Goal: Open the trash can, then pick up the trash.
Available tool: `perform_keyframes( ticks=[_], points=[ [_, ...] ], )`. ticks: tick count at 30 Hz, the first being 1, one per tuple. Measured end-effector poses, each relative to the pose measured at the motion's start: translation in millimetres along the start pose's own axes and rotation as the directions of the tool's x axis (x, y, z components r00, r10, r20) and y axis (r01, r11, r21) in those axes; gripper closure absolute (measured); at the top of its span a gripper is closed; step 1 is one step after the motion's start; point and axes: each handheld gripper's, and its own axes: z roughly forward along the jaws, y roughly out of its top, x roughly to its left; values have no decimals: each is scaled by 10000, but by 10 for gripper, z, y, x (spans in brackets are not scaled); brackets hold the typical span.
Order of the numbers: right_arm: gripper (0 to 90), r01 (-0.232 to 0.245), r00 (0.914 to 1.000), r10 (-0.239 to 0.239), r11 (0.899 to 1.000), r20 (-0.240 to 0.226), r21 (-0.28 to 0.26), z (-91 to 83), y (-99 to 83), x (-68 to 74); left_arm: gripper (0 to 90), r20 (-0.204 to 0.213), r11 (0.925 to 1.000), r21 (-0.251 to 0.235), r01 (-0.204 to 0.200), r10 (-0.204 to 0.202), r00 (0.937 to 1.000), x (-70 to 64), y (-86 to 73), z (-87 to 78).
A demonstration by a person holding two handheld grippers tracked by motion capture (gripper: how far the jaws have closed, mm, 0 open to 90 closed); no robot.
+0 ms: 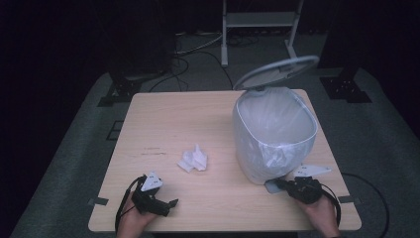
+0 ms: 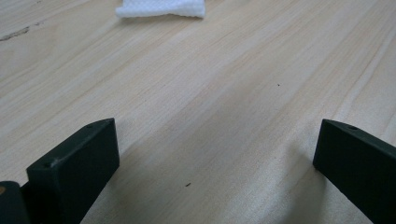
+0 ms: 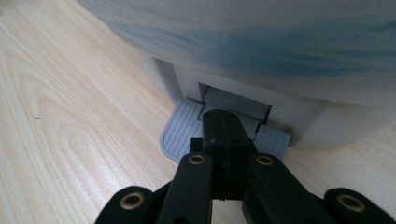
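Your right gripper point(image 3: 223, 128) has its jaws pressed together, tips down on the grey pedal point(image 3: 182, 128) at the foot of the bin point(image 1: 273, 134), and the lid point(image 1: 277, 71) stands up behind the rim. Ease off that pedal and the lid drops shut before anything goes in. Your left gripper point(image 1: 166, 204), jaws spread wide and holding nothing, hovers low over the tabletop point(image 1: 168, 114), well left of the bin, with the crumpled tissue point(image 1: 194, 159) lying between them. It's light stuff: pinch shallow and it slips free short of the bin.
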Motion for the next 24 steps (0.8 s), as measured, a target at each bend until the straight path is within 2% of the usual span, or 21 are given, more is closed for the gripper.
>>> perform_keyframes(
  ticks=[24],
  points=[
    [900, -165, 9999, 165, 9998, 2, -122, 10, -21, -7, 0, 25, 10000, -6, 64, -64, 10000, 8, 10, -9]
  ],
)
